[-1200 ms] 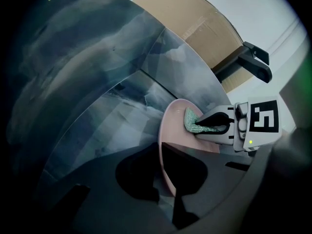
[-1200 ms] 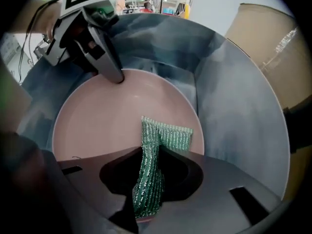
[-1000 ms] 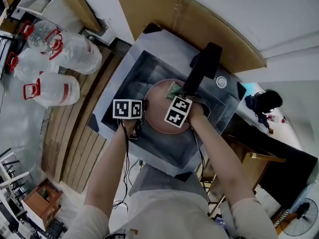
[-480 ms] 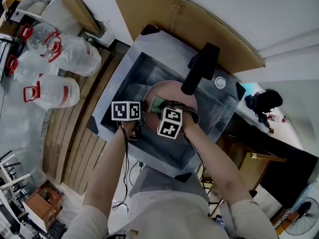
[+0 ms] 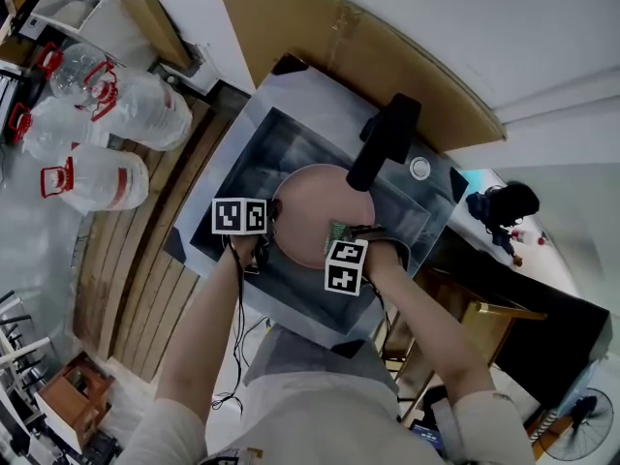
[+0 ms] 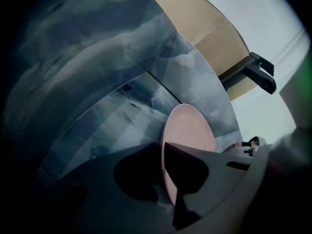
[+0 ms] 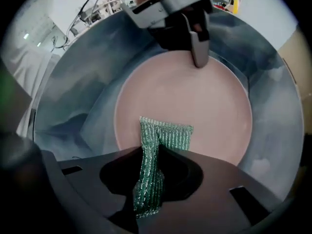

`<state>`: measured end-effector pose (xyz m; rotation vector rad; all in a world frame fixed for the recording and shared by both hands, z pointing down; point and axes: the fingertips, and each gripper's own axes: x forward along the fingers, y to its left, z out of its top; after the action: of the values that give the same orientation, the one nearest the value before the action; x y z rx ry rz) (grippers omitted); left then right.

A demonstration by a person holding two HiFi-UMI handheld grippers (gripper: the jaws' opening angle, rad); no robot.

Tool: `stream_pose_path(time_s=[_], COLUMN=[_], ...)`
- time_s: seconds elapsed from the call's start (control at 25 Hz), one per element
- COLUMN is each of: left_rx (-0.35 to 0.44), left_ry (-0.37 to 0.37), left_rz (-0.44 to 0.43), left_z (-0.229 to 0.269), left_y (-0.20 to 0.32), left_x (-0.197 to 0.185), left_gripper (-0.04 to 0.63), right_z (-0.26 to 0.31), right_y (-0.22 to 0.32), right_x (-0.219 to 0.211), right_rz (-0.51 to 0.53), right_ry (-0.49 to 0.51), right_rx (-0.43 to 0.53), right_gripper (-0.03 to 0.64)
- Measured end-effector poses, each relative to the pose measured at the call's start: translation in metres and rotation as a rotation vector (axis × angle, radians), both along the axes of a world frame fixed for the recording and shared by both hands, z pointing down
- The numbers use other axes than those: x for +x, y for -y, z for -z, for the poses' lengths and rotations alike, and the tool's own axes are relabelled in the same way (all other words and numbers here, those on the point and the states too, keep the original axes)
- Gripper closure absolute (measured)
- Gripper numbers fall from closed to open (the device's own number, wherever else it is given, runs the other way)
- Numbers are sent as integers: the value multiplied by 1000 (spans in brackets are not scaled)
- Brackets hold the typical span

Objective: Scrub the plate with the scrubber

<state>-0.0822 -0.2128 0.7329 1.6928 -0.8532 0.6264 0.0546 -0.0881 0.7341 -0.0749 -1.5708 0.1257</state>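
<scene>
Pink plate (image 5: 320, 206) sits down in the steel sink (image 5: 257, 134), round and smooth-faced, with no grime I can make out. The green mesh scrubber (image 7: 165, 135) is on its face, close to the rim nearest the person, so almost the whole face lies ahead of the right gripper (image 7: 153, 152), out towards the black tap (image 5: 383, 143). Those right jaws are narrow, clamped on the scrubber's bunched tail, and its long axis runs straight out between them onto the plate. Across at the far rim, the left gripper (image 6: 163, 147) has the plate's edge between its jaws. They have just been easing open a touch, though the pads look to be on the rim. The right hand is the nearer one, so I'd expect it to push the stroke away across the face.
</scene>
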Motion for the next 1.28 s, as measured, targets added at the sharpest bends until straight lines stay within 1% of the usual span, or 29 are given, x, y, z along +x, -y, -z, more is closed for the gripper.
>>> stream_pose_path(time_s=[0.04,0.12,0.2,0.28,0.32,0.4,0.56,0.6,0.64,0.72,0.76,0.84,0.92,1.04,1.16,1.28], left_rx=[-2,-7,-23,-40,-44,-41,-35,-37,-39,-40,-40,-43,-45,-48,-46,-48], left_ry=[1,2,-9,-32,-40,-41,-36,-38,-37,-37,-39,-42,-39,-40,-34,-34], left_rz=[-1,-12,-16,2,12,23,56,66,72,76,78,84,87,92,79,84], left_z=[0,0,-1,-2,-1,-1,-1,-1,-1,-1,-1,-2,-1,-1,-1,-2], left_y=[0,-2,-5,-5,-5,-4,-1,0,0,0,0,1,1,2,3,3], left_x=[0,0,0,2,3,4,-1,-3,-4,-4,-4,-3,-4,-5,-5,-5], left_gripper=[549,548,549,551,552,560,565,563,563,563,563,563,563,563,563,561], right_z=[0,-1,-1,-2,-2,-3,-4,-4,-3,3,5,8,9,10,12,12], right_y=[14,48,83,115,126,139,143,142,139,131,127,115,96,60,20,-7], right_x=[10,17,14,5,-2,-16,-28,-31,-36,-54,-64,-84,-102,-111,-102,-77], right_rz=[-30,-121,-210,-273,-284,-265,-175,-165,-167,-207,-219,-183,-129,-28,43,77], right_ry=[-16,-7,25,72,98,137,137,154,191,296,330,354,359,336,327,291], right_rx=[37,114,187,246,265,287,339,346,338,289,270,241,195,105,-8,-74], right_gripper=[497,497,497,495,494,491,491,494,495,494,494,494,493,492,491,492])
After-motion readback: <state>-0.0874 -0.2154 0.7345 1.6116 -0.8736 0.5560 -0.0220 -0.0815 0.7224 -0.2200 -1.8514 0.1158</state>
